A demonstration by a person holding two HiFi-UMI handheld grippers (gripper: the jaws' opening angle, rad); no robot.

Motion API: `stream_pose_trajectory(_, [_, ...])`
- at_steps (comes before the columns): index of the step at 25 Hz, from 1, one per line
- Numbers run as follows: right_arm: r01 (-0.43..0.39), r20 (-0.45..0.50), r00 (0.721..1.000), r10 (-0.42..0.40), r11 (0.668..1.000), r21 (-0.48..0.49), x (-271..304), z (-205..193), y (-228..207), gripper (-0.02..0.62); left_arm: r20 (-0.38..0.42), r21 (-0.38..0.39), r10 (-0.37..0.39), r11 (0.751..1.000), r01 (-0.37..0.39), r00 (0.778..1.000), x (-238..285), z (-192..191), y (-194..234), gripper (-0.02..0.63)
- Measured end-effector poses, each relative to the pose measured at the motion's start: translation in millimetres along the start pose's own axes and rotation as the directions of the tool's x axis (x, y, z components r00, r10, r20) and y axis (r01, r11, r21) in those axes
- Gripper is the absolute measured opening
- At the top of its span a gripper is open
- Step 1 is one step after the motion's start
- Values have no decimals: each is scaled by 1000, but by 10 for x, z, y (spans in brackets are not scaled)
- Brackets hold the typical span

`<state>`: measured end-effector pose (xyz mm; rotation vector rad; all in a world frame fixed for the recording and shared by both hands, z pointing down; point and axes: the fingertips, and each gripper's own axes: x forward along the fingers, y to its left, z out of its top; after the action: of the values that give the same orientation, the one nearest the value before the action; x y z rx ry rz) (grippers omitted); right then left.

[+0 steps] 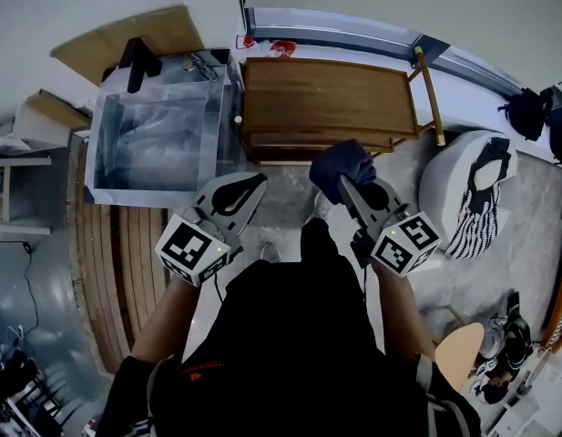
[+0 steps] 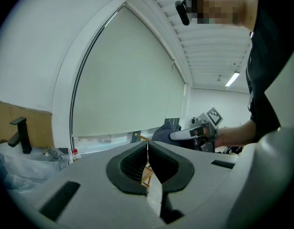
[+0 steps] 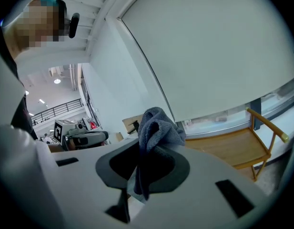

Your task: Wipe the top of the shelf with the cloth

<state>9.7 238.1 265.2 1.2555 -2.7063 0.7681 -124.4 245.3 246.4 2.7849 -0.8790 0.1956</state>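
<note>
A wooden shelf stands ahead of me by the window wall; its flat top also shows in the right gripper view. My right gripper is shut on a dark blue-grey cloth, bunched above its jaws, held in the air just short of the shelf's near edge. My left gripper is shut with nothing in it, level with the right one and to its left. In the left gripper view the right gripper and cloth appear beyond the closed jaws.
A clear plastic bin sits left of the shelf. A white beanbag with a black-and-white item lies to the right. Wooden slats lie on the floor at left. A black faucet stands by the bin.
</note>
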Motion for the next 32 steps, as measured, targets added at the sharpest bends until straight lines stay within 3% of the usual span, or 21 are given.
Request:
stream_pose_trajectory(7, [-45, -35, 998, 45, 999, 4, 261, 358, -801, 48, -40, -47, 65, 997, -67, 997, 782, 173, 327, 23])
stream_pose_trajectory(15, [-100, -75, 992, 102, 995, 21, 456, 711, -1629, 48, -55, -10, 136, 990, -137, 989, 1558, 372, 680, 23])
stream_pose_trajectory(20, [-131, -96, 986, 133, 991, 25, 539, 906, -2088, 48, -93, -45, 192, 979, -197, 977, 1966, 478, 850, 23])
stream_pose_trajectory(32, [-159, -130, 978, 164, 986, 42, 813, 1074, -2747, 48, -130, -47, 216, 973, -224, 968, 2536, 480, 1098, 23])
